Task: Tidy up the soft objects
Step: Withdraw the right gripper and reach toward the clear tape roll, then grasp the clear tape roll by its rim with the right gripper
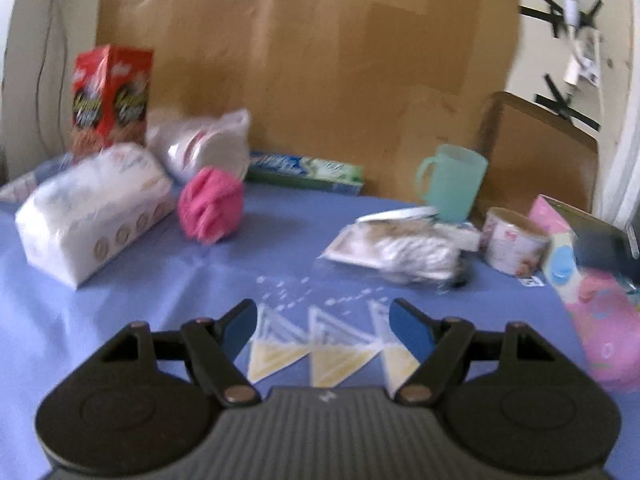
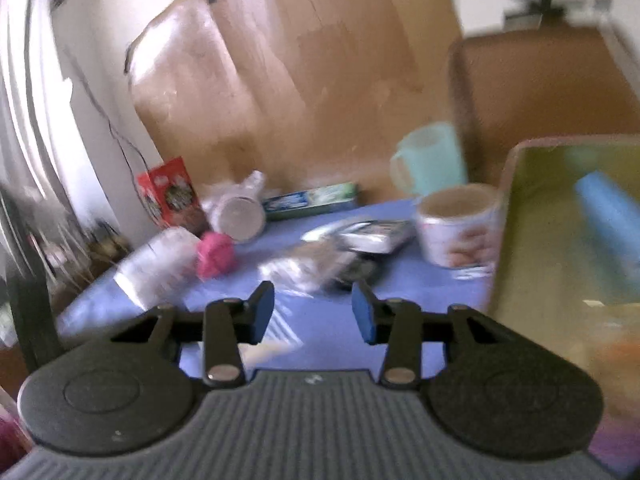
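A pink mesh sponge (image 1: pixel 211 205) lies on the blue tablecloth (image 1: pixel 168 280), left of centre; it also shows in the right wrist view (image 2: pixel 215 255). A white soft tissue pack (image 1: pixel 94 218) lies left of it, and a clear plastic bag (image 1: pixel 204 146) behind it. A crumpled clear packet (image 1: pixel 404 250) lies centre right, also in the right wrist view (image 2: pixel 320 264). My left gripper (image 1: pixel 322 326) is open and empty above the cloth's front. My right gripper (image 2: pixel 313 310) is open and empty, just short of the packet. Both views are blurred.
A red carton (image 1: pixel 112 96) stands back left, a toothpaste box (image 1: pixel 306 172) at the back, a mint mug (image 1: pixel 452 182) and a paper cup (image 1: pixel 512 244) right. A pink open box (image 1: pixel 592 276) fills the right edge, close beside my right gripper (image 2: pixel 568 248). Cardboard (image 1: pixel 320 60) backs the table.
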